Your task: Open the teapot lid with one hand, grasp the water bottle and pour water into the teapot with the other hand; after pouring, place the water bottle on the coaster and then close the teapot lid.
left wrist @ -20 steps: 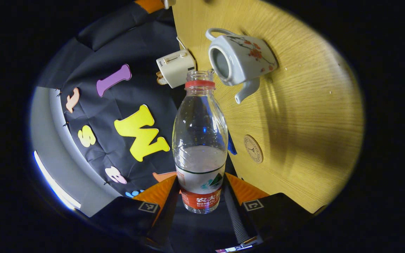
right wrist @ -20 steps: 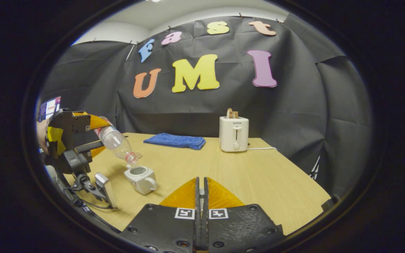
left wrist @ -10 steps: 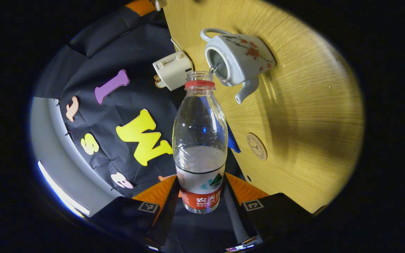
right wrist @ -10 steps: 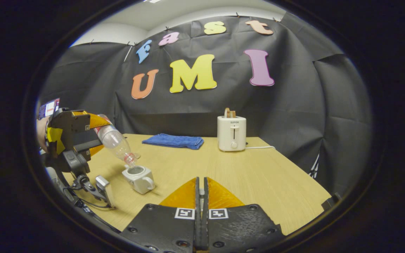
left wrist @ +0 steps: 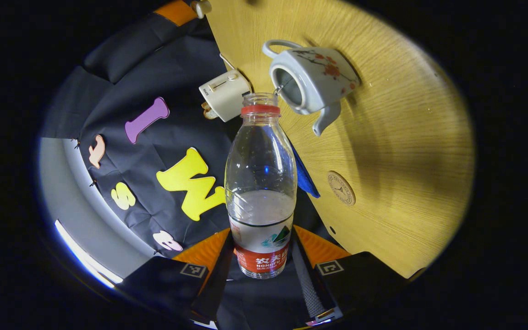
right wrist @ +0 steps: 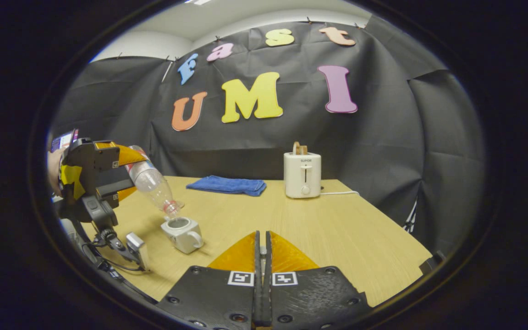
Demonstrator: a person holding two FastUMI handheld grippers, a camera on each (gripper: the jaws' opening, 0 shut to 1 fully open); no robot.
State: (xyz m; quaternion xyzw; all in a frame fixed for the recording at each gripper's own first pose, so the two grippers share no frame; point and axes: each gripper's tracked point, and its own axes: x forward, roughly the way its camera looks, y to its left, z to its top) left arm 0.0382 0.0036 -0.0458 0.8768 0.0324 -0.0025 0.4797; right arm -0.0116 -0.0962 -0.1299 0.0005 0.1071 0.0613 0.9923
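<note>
The wooden table (right wrist: pixel 319 229) carries everything, and places here are given from the teapot (right wrist: pixel 182 233), which stands lidless near the table's left front part in the right gripper view. Well behind the teapot and toward the far edge lies a folded blue cloth (right wrist: pixel 227 184), and farther right of it stands a white toaster (right wrist: pixel 302 174). The left gripper (left wrist: pixel 263 256) pinches the lower body of the water bottle (left wrist: pixel 261 192) between both fingers, and the bottle is tilted neck-down with its uncapped mouth just above the teapot's open top; some water remains inside. In the left gripper view a round coaster (left wrist: pixel 341 188) lies bare on the table, apart from the teapot's spout side. The right gripper (right wrist: pixel 262 256) hovers over the table's near edge, well right of the teapot, its jaws pressed together on something small that cannot be made out.
</note>
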